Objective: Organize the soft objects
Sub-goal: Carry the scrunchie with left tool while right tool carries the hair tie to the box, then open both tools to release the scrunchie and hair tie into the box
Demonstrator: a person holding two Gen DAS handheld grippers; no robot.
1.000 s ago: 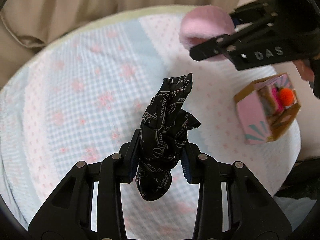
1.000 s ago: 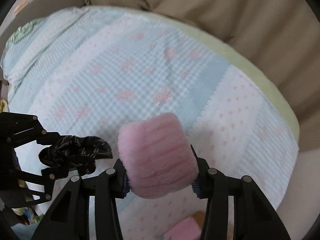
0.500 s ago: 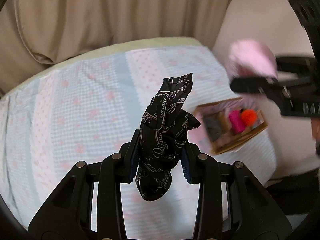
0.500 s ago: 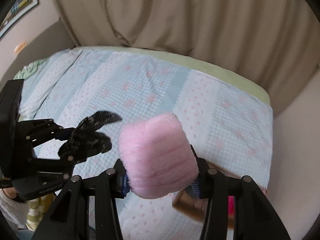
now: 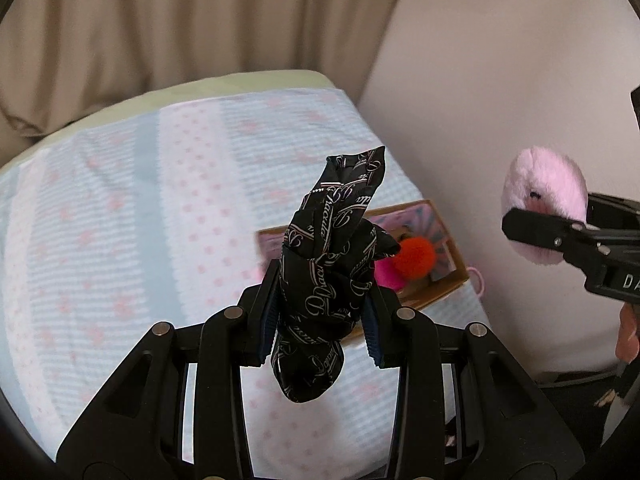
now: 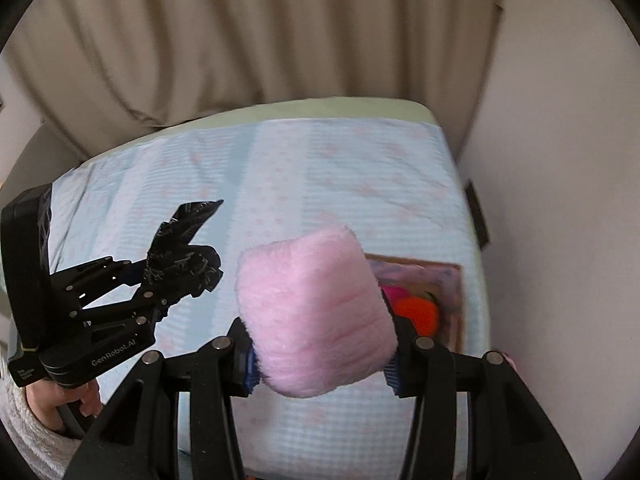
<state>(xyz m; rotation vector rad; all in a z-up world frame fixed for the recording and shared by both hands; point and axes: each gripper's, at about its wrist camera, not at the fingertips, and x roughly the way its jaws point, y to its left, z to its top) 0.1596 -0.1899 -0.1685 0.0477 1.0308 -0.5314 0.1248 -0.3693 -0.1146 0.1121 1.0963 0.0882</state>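
My left gripper (image 5: pixel 320 328) is shut on a black patterned cloth (image 5: pixel 332 256) with pale script print, held up above the bed. It also shows in the right wrist view (image 6: pixel 176 268) at the left, with the cloth (image 6: pixel 180 244) sticking up. My right gripper (image 6: pixel 320 360) is shut on a fluffy pink plush block (image 6: pixel 316 316), held in the air; in the left wrist view the pink block (image 5: pixel 544 200) is at the right. A pink cardboard box (image 5: pixel 444 264) on the bed's right edge holds an orange pompom (image 5: pixel 416 256) and a magenta one (image 5: pixel 386 276).
The bed has a light blue and white checked cover with pink dots (image 5: pixel 140 220). Beige curtains (image 5: pixel 180 40) hang behind it. A pale wall (image 5: pixel 500 80) stands right beside the bed and box. The box also shows in the right wrist view (image 6: pixel 452 280).
Both grippers have swung to the right toward the box and wall, each still holding its object. The box now sits behind the black cloth, and the pink block has dropped lower at the right.
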